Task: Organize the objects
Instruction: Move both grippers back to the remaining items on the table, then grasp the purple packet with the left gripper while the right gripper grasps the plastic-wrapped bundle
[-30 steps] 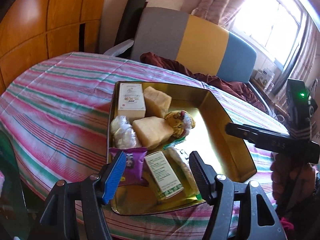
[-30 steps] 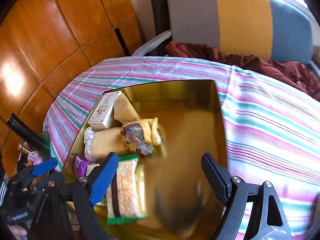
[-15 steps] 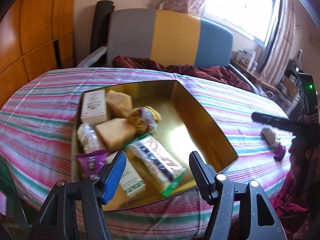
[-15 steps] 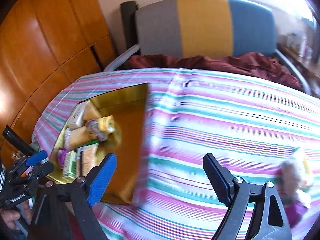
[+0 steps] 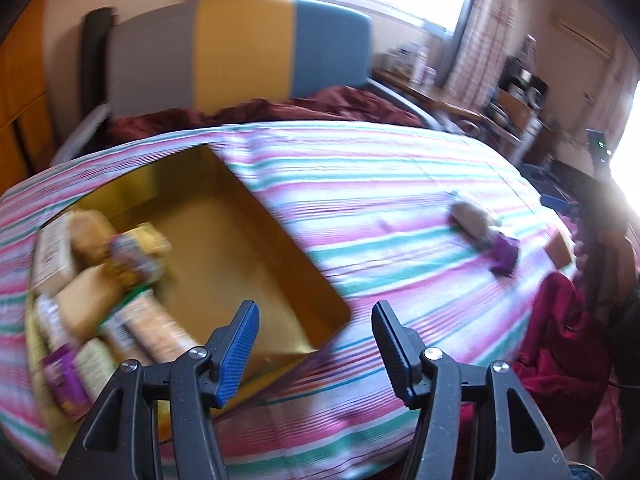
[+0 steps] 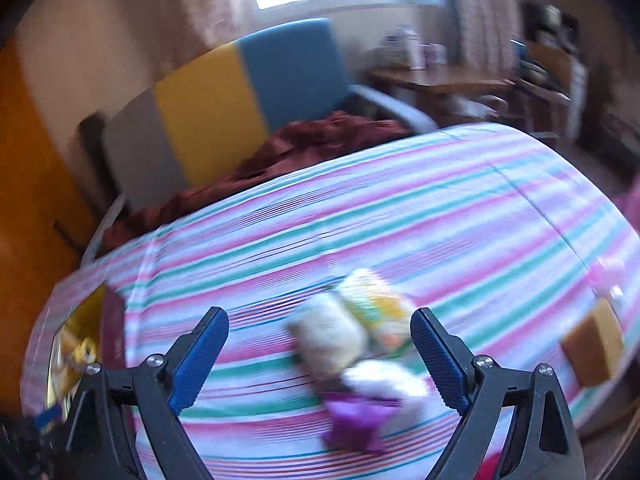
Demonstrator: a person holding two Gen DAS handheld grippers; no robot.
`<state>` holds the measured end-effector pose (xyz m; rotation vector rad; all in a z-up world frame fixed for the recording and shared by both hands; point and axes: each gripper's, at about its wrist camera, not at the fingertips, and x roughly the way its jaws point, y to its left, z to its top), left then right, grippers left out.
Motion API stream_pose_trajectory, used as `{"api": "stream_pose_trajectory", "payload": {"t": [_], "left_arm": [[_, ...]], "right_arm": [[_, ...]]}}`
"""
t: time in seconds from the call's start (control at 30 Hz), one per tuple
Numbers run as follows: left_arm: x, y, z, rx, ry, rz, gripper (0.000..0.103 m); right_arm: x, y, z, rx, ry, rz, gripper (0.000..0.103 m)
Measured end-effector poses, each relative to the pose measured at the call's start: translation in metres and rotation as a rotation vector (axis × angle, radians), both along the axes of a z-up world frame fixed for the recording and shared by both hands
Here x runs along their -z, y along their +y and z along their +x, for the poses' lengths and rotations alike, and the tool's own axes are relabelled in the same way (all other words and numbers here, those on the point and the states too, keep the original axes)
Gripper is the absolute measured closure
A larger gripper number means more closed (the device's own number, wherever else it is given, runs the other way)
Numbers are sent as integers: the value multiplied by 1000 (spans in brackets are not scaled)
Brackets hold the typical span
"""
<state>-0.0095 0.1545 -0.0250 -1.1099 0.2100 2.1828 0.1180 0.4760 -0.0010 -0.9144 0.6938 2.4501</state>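
A gold tin lies on the striped tablecloth, with several snack packets packed in its left half. My left gripper hovers over the tin's near right corner. Its jaws are closing with nothing between them. Loose on the cloth to the right lie a pale packet and a purple packet. My right gripper hangs above that pile: a pale packet, a yellow-green one and a purple one. Its jaws are opening and touch none of them.
A brown box sits near the table's right edge. Behind the table stands a grey, yellow and blue chair with a dark red cloth on it. A red garment hangs at the right edge. The tin shows at far left.
Both grippers have swung right, away from the tin. The tin slid to the left of both views, and the loose packets now lie under the right gripper.
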Motion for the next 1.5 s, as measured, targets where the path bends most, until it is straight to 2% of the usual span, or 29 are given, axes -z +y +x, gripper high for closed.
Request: {"api": "stream_pose_trajectory", "payload": {"t": [0.13,0.23,0.4,0.63,0.77,0.93,1.03,1.13,1.17,1.2,1.27,1.37,1.5], "left_arm": [[5,45,7,124,-42,13,44],[11,75,11,198,-100,41,45],[20,135,23,323,-181,56,46],[28,202,37,442,-220,53,46],[33,238,46,504,-208,36,47],[47,269,48,526,-218,9,48],[53,281,44,507,-211,-7,48],[65,293,39,489,-237,-32,48],[68,294,39,485,-235,-35,53],[71,294,39,476,-233,-36,66],[72,285,37,459,-248,-9,66],[71,261,38,468,-233,-9,69],[69,221,37,445,-202,-10,69]], "right_arm": [[12,41,25,171,53,-123,10],[13,54,37,232,99,-170,10],[17,61,36,235,103,-227,9],[19,61,42,246,148,-271,9],[22,65,48,261,170,-304,9],[24,70,52,280,196,-331,9],[26,74,54,294,202,-345,8],[29,75,51,287,199,-361,8],[29,75,50,282,192,-356,8],[29,74,49,277,186,-351,8],[30,74,46,263,166,-349,8],[38,71,35,228,83,-343,9],[53,57,7,106,-64,-337,11]]}}
